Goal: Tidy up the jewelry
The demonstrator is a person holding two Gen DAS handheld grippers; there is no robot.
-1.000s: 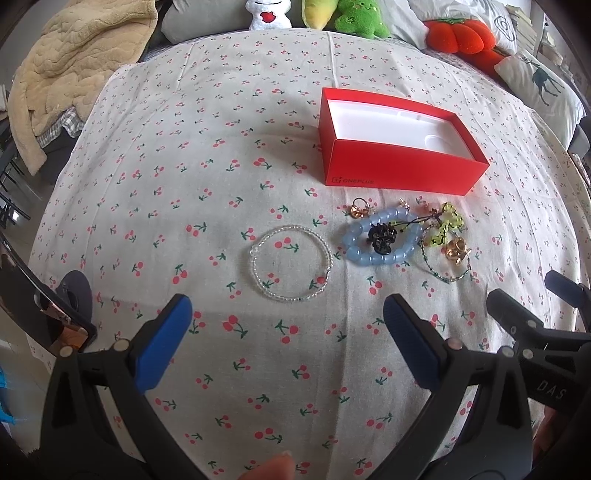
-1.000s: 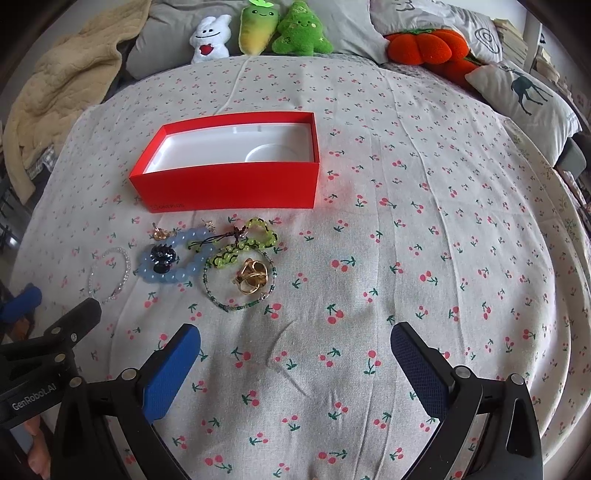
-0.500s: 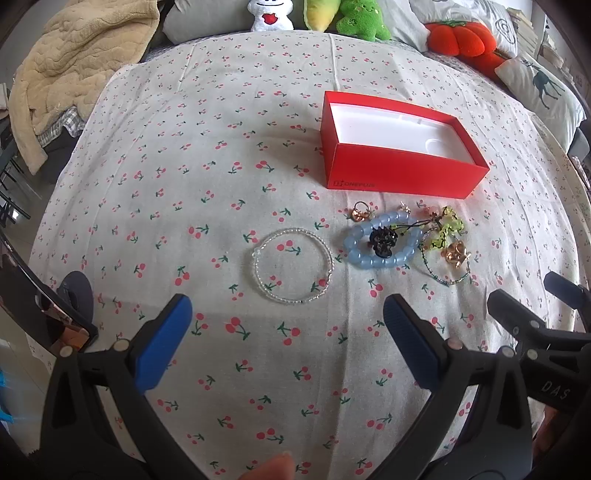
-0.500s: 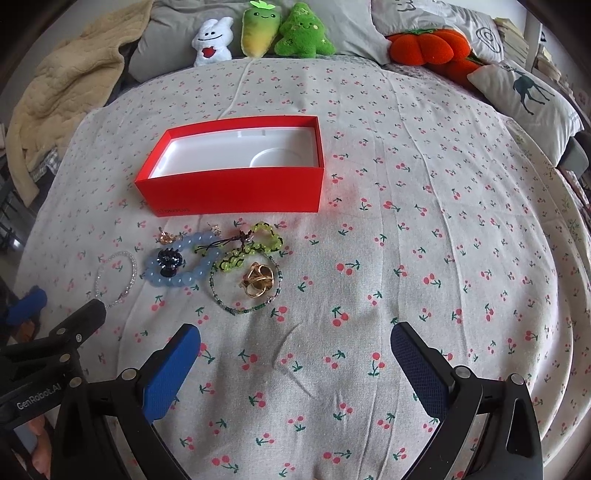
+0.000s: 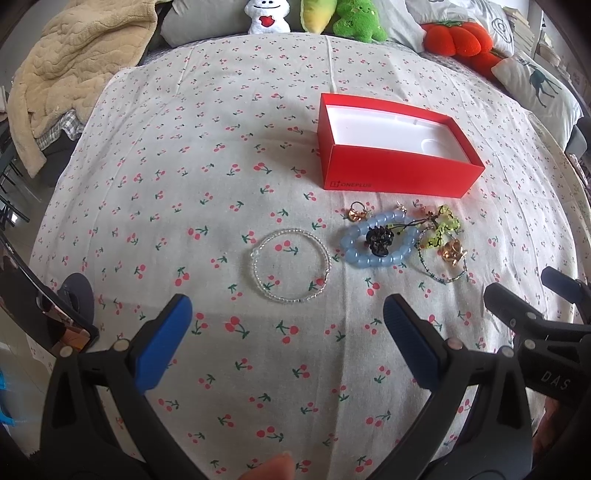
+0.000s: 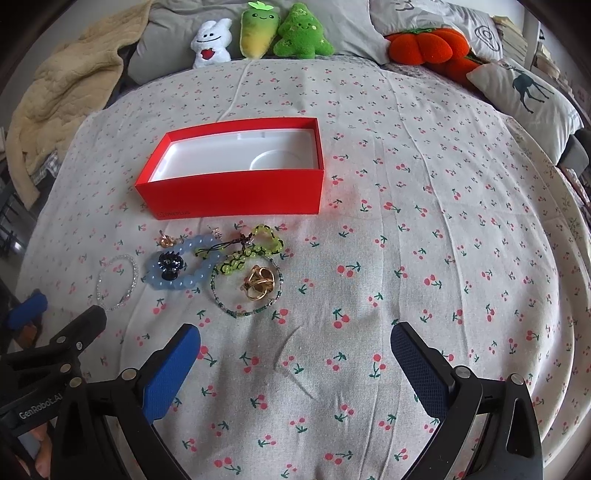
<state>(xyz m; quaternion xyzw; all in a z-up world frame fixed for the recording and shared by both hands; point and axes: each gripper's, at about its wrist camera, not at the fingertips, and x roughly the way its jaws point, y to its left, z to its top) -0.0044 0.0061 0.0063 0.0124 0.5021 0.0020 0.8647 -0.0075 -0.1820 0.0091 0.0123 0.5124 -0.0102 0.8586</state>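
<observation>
Jewelry lies in a loose cluster on the cherry-print bedsheet [image 6: 424, 229], just in front of the open red box [image 6: 236, 192], whose white inside holds nothing. The left hand-held gripper [image 5: 288, 332] hangs above the sheet with its blue pads spread wide, gripping nothing and touching nothing; the clear bead bracelet [image 5: 290, 271] lies flat just ahead of it, between the lines of its two fingers. The right hand-held gripper [image 6: 295, 354] is likewise wide open and empty, above bare sheet near the cluster's right end. In that cluster, the blue bead bracelet [image 6: 184, 269] rings a small dark charm [image 6: 169, 264]; beside it to the right lie a yellow-green beaded piece [image 6: 251, 251] and a thin green bead bracelet [image 6: 245, 291] with gold rings [image 6: 260, 282] inside its loop. The clear bracelet sits apart, at the left of the rest. Plush toys [image 6: 258, 33] line the far edge of the bed.
</observation>
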